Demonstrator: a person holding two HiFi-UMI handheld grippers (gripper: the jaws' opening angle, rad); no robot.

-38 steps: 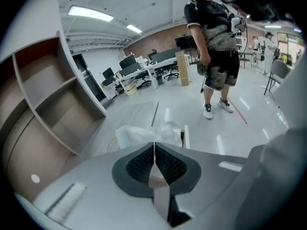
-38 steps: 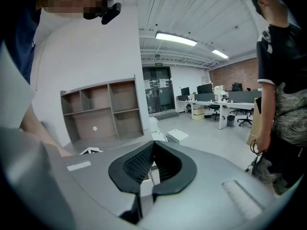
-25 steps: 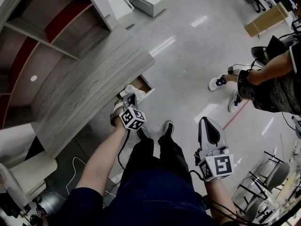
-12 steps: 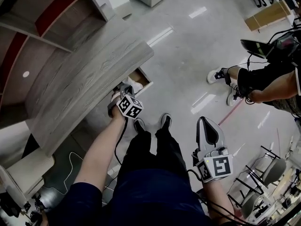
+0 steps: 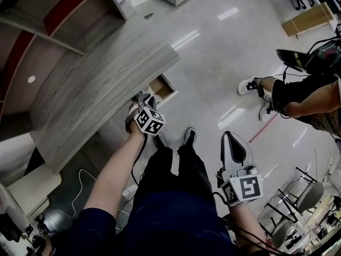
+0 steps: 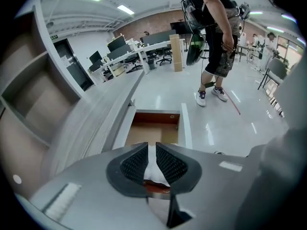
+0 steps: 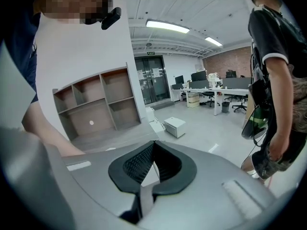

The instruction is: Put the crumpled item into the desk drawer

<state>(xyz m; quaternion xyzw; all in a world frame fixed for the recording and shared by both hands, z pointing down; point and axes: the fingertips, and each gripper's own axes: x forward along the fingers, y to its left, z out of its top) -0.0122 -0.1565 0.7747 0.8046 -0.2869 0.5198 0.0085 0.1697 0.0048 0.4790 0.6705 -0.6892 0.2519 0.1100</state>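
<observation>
Left claw [image 6: 151,150] is clamped on the white crumpled item [image 6: 152,170], which I hold over the near end of the open drawer [image 6: 158,123] beneath the tabletop [image 5: 106,84]. Right claw [image 7: 152,153] hangs at near right, jaws together.

I find no words, numbers or brand names that I can read. The left marker cube [image 5: 149,121] and the right marker cube [image 5: 246,188] carry only black-and-white square patterns, not letters. In the right gripper view, a small green sign [image 7: 150,53] sits above the glass doors [image 7: 146,85], its print too small to make out.
</observation>
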